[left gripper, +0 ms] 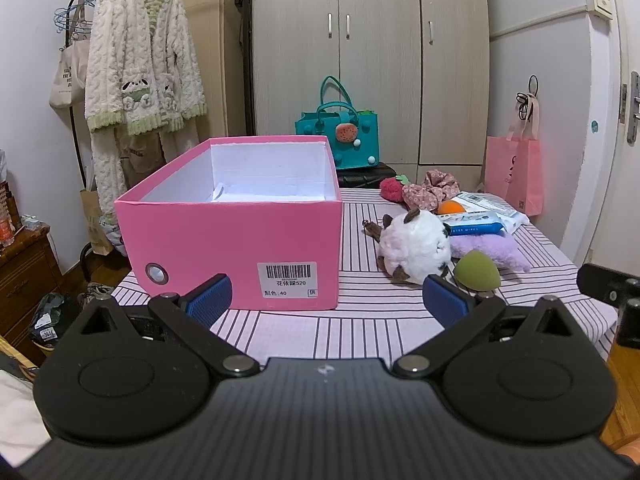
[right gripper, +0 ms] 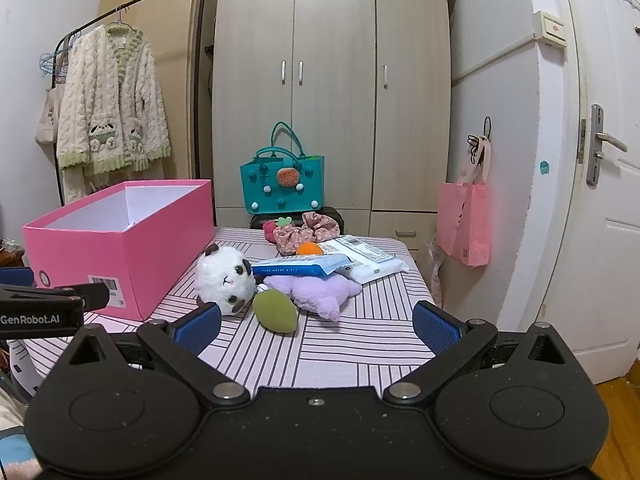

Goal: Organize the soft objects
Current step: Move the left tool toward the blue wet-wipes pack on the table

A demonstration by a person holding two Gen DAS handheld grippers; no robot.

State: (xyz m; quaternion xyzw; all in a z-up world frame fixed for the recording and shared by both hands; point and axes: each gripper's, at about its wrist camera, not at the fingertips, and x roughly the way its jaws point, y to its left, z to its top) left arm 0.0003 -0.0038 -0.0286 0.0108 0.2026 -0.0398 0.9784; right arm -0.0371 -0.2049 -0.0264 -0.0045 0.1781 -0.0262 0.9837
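Right wrist view: right claw [right gripper: 316, 326] spread wide, holding nothing, hovering over the desk [right gripper: 360, 344] near edge. Left claw [left gripper: 328, 298] likewise wide open and empty. Judged step: first pickup. Approach the green sponge [right gripper: 275, 311], nearest, close gently at its widest part, then carry it to the pink box [right gripper: 132, 256] at the left edge, which looks empty as far as can be seen. Count: one panda plush [right gripper: 226, 278], one purple plush [right gripper: 316, 290], two wipe packs [right gripper: 300, 266].

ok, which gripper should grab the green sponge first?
Right, probably. The green sponge lies almost centred ahead of the open right gripper; for the left gripper it sits off beside its right finger.
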